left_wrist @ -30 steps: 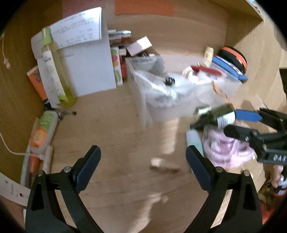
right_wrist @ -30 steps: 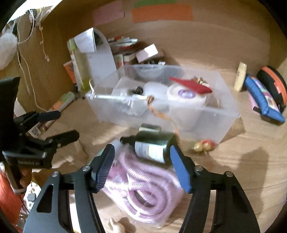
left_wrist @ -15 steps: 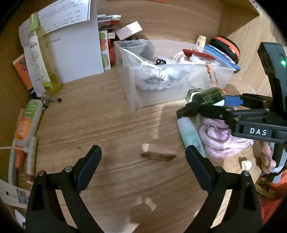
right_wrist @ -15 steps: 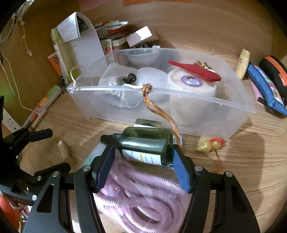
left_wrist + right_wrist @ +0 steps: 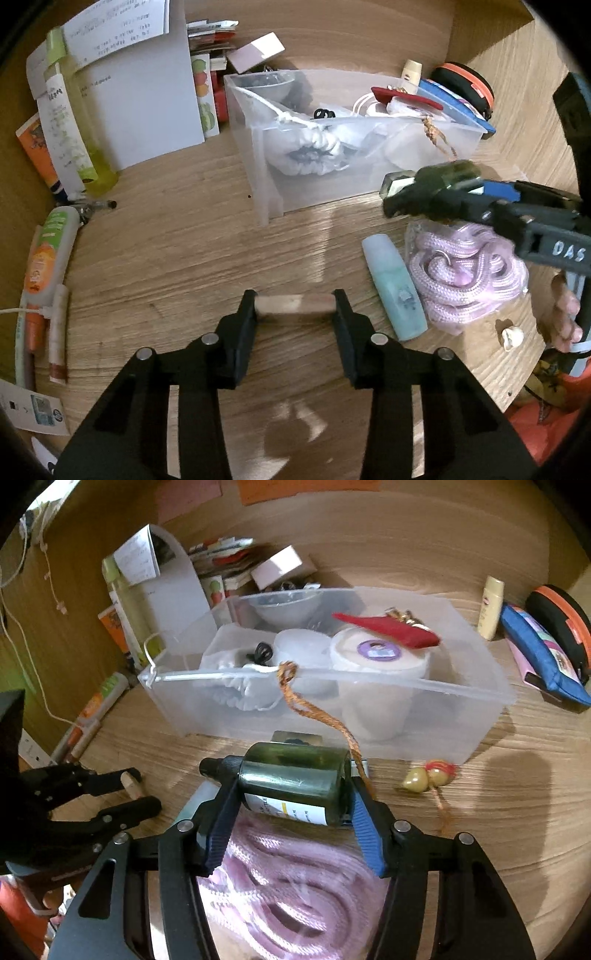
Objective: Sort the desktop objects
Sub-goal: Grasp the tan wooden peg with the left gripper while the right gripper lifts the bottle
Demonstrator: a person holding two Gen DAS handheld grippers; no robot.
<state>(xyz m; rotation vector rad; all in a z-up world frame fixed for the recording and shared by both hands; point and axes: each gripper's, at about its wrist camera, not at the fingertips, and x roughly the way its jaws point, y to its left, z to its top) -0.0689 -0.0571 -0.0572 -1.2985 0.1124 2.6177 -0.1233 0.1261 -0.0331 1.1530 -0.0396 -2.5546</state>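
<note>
Nearest, the left gripper (image 5: 295, 304) has just closed from wide open a second ago: its fingers (image 5: 246, 314) now pinch the small wooden block (image 5: 294, 305) lengthwise, low over the desk (image 5: 166, 258). Farther on, the right gripper (image 5: 291, 812) clamps the dark green bottle (image 5: 295, 775) sideways above the pink rope (image 5: 295, 897), before the clear bin (image 5: 480, 716).

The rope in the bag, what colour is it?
Pale pink, the coiled rope shows best in the left wrist view.

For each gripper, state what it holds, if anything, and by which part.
Left gripper: a small wooden block, clamped by its two ends. Right gripper: a dark green bottle, lying sideways, gripped at shoulder and base.
</note>
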